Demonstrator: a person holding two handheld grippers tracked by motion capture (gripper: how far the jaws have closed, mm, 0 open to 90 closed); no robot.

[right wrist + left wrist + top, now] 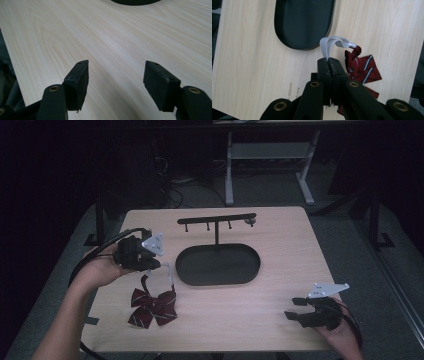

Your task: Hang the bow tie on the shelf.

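Lift step in hand: left gripper (329, 62) clamped on the white strap (329, 44) of the bow tie (153, 305), lying at the tray's (218, 280) 8 o'clock; right gripper (116, 82) spread, idle; next, likely, carry strap to a stand (217, 219) hook.

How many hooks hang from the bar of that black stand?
4, as far as the dim high view shows: along the black metal stand's crossbar, at its left end, left of the post, right of it, and the right end.
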